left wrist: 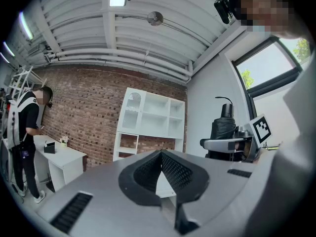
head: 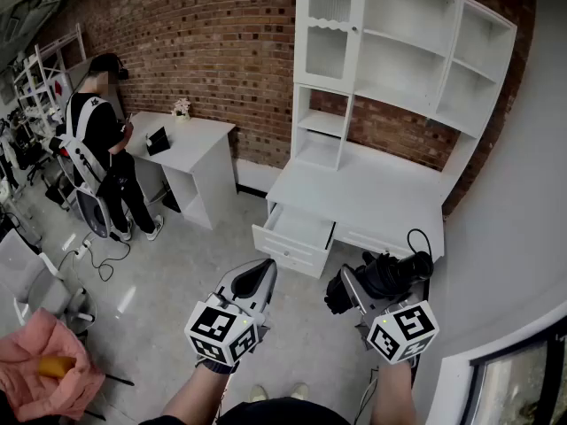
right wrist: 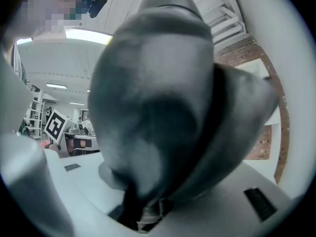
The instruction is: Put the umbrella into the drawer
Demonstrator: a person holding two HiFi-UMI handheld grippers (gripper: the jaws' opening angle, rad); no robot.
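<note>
Head view showed my right claw clamped on the umbrella, left claw together and empty, the open drawer at centre frame not yet reached.

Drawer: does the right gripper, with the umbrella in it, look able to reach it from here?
Probably yes: the drawer is pulled open ahead of the right gripper, shut on the umbrella, and nothing stands between them.

Left gripper and right gripper: light grey wedge shells, black ribbed pads inside jaws, white cube with black square markers at rear; wearer in dark top, pale shoes.
</note>
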